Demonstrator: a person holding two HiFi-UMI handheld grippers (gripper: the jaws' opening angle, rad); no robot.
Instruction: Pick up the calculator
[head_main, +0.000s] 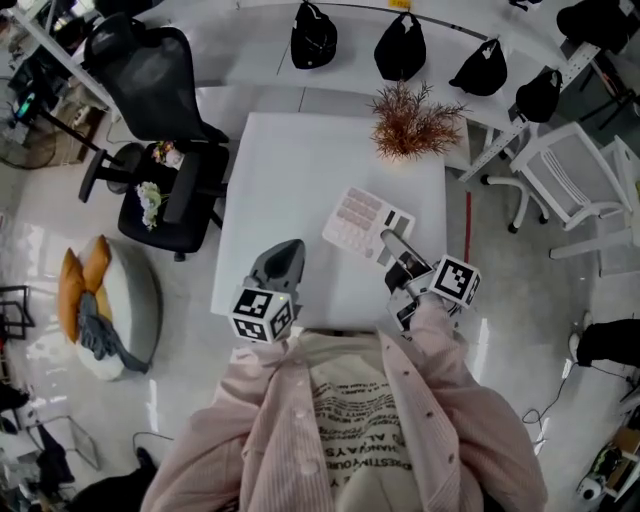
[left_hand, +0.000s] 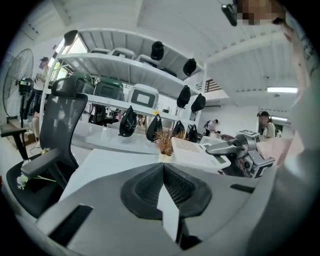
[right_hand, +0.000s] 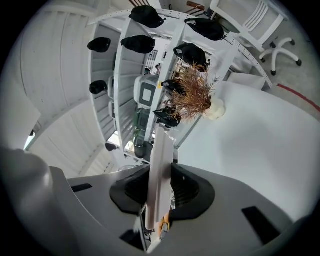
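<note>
A white calculator (head_main: 365, 222) with pinkish keys and a small screen hangs tilted above the white table (head_main: 300, 170), gripped at its near edge. My right gripper (head_main: 395, 245) is shut on it. In the right gripper view the calculator (right_hand: 161, 165) stands edge-on between the dark pads (right_hand: 187, 187). From the left gripper view the calculator (left_hand: 200, 150) and the right gripper (left_hand: 235, 147) show at the right. My left gripper (head_main: 285, 255) hovers over the table's near left part, shut, with nothing held; its pads (left_hand: 145, 187) meet at the tips.
A dried brown plant (head_main: 410, 125) in a pot stands at the table's far right. A black office chair (head_main: 160, 150) is to the left, a white chair (head_main: 580, 180) to the right. Black caps (head_main: 400, 45) hang on the rack behind. Cushions (head_main: 100, 300) lie on the floor.
</note>
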